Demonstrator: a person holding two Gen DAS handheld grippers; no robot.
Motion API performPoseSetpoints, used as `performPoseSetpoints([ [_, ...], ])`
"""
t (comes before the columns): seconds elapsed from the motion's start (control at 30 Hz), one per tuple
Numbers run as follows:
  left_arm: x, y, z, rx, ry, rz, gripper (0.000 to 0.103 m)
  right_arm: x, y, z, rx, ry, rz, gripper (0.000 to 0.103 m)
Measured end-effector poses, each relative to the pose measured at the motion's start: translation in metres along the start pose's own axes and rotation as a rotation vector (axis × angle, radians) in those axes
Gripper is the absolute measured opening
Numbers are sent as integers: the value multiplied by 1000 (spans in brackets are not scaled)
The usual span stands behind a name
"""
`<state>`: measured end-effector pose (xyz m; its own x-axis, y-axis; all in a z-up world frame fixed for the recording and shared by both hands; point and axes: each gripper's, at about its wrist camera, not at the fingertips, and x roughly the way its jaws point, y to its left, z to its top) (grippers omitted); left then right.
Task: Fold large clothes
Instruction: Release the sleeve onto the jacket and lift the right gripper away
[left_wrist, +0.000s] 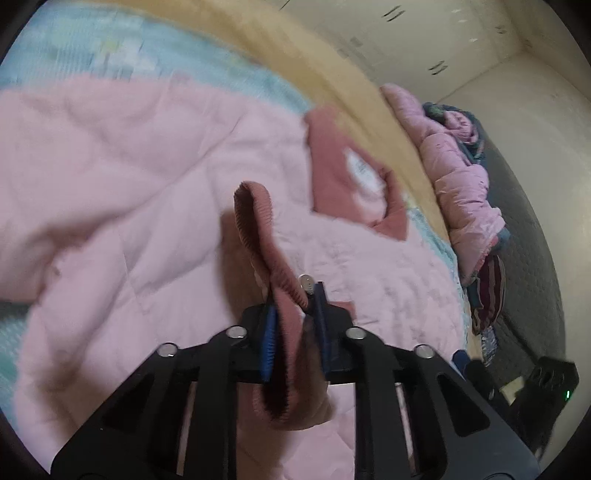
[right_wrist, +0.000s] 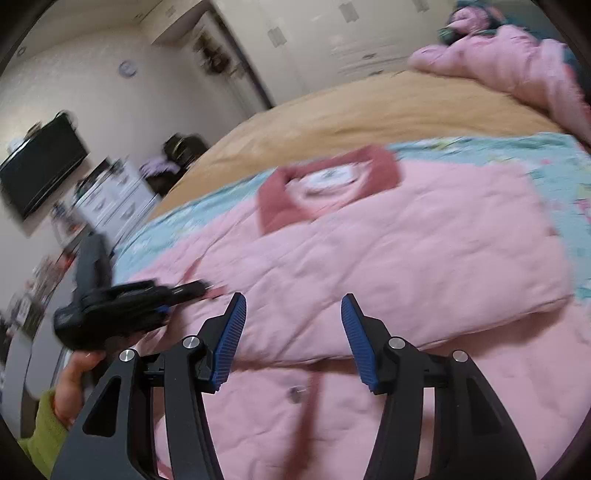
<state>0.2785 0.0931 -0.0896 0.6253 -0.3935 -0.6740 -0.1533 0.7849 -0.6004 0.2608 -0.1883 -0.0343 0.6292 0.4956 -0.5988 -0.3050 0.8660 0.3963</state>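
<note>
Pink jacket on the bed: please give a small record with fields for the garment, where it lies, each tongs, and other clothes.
garment: pink jacket, dark pink collar
lies on: bed, over a light blue sheet
left tongs: shut on the ribbed cuff
right tongs: open, nothing between, above the jacket
other clothes: pile at the bed's far edge

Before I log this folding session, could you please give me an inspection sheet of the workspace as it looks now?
Surface: bed with tan sheet and pale blue patterned blanket.
Job's things: pink quilted jacket, dark-pink collar and ribbed cuff.
Clutter: heap of pink padded clothes.
Grippers: left gripper shut on cuff; right gripper open, fingers empty.
Cables: nothing seen.
Surroundings: wall television, white wardrobe doors.
</note>
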Motion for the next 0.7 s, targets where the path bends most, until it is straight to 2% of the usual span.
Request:
performPoseSetpoints([
  [0.13,-51,-25,12,114,-159,-17,7,-32,-42,33,59,-115,-82,52],
  [0.2,-62,-29,14,147,-188,0,7,-35,-63,49,88,-123,-160,54],
  [0.33,-44,-12,11,124,-138,63,7,1,-89,61,76,-26,-286,54],
  [0.47,-26,4,5,129,-107,156,7,37,-85,57,25,42,-260,54],
  [0.63,-11,22,3,95,-61,192,7,77,-102,44,48,159,-331,53],
  [0.7,-8,22,4,105,-57,202,7,84,-114,38,90,176,-318,53],
])
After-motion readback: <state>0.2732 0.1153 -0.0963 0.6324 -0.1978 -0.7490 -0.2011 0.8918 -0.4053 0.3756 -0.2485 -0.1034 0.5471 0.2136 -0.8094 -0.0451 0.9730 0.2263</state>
